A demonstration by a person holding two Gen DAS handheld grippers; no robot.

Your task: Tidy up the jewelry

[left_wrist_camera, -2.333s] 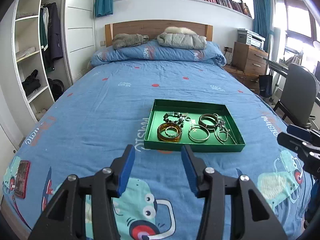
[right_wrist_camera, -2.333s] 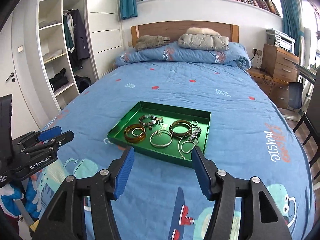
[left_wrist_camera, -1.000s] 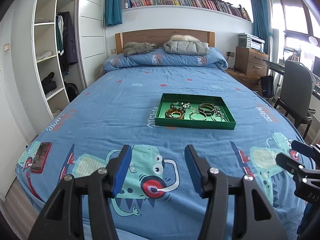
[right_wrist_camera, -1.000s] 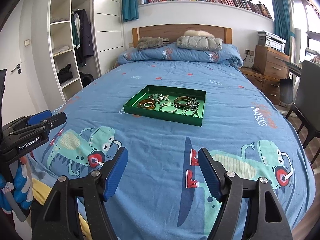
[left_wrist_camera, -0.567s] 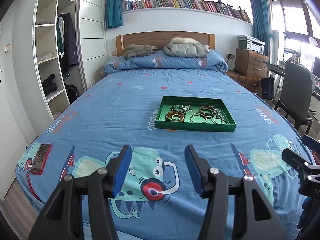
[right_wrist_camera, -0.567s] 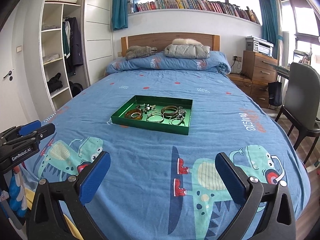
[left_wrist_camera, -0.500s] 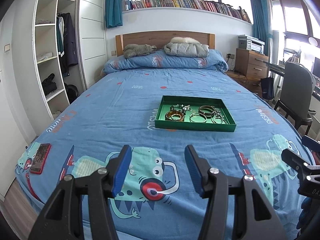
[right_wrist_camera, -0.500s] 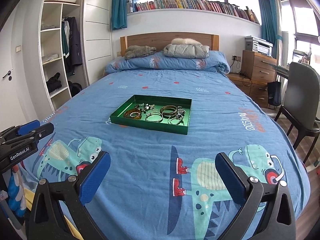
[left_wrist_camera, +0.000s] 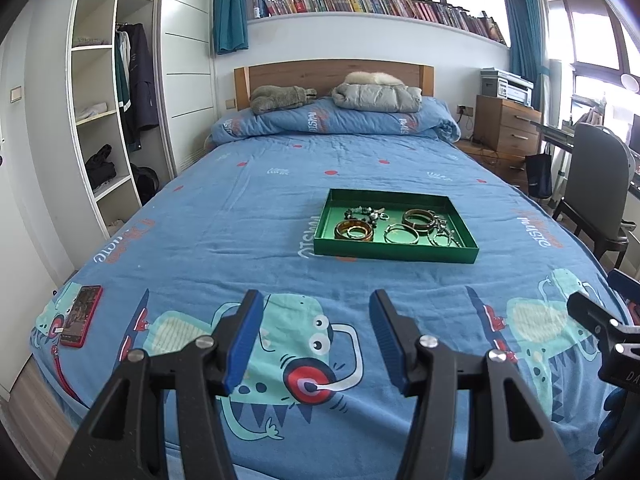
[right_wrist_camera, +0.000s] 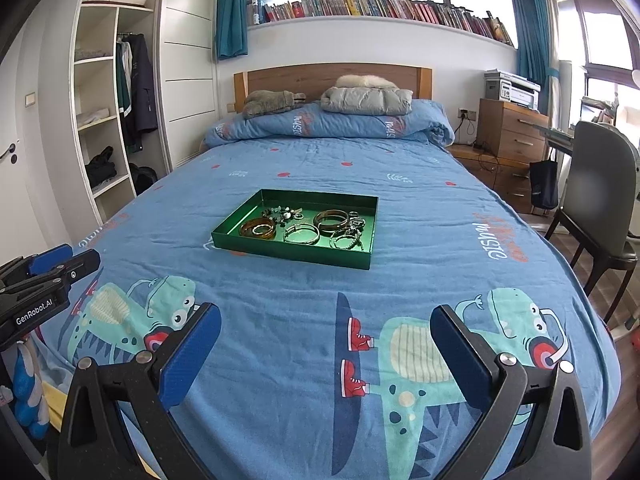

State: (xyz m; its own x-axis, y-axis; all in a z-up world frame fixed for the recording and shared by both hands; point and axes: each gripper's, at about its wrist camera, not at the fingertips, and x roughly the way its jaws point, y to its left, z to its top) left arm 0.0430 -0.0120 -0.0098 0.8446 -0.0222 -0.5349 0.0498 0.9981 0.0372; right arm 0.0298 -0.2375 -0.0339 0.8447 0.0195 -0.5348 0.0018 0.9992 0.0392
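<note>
Two grippers, both hanging over the foot end of the bed (left_wrist_camera: 224, 216) with nothing in them. The left gripper (left_wrist_camera: 316, 332) has its blue fingers (left_wrist_camera: 244, 340) parted with a moderate gap, and the right gripper (right_wrist_camera: 326, 356) has its fingers spread a lot wider, pretty much all the way.

All the jewelry I can see sits inside the green tray (right_wrist_camera: 288, 250), which lies flat on the blue bedspread around mid-bed. Inside it: an amber bangle (right_wrist_camera: 258, 227) at the near left, a beaded bracelet (right_wrist_camera: 282, 213) behind it, a silver bangle (right_wrist_camera: 301, 234) in the middle, a brown bangle (right_wrist_camera: 331, 217) further right, and a tangle of chains or small rings at the right end that's too small to sort out.

The part that matters: the tray is straight ahead of both grippers and well apart from them, long side running across the bed. From the left wrist view it sits ahead and a bit right; from the right wrist view, ahead and a bit left, so it's basically between the two. Neither looks clearly nearer.

Honestly this fits either end of the job: pieces gathered in the tray with hands backed off, or a tray of stuff waiting to be sorted. Can't call it from here.

There's also a red phone (left_wrist_camera: 80, 316) on the bed's near left corner.
</note>
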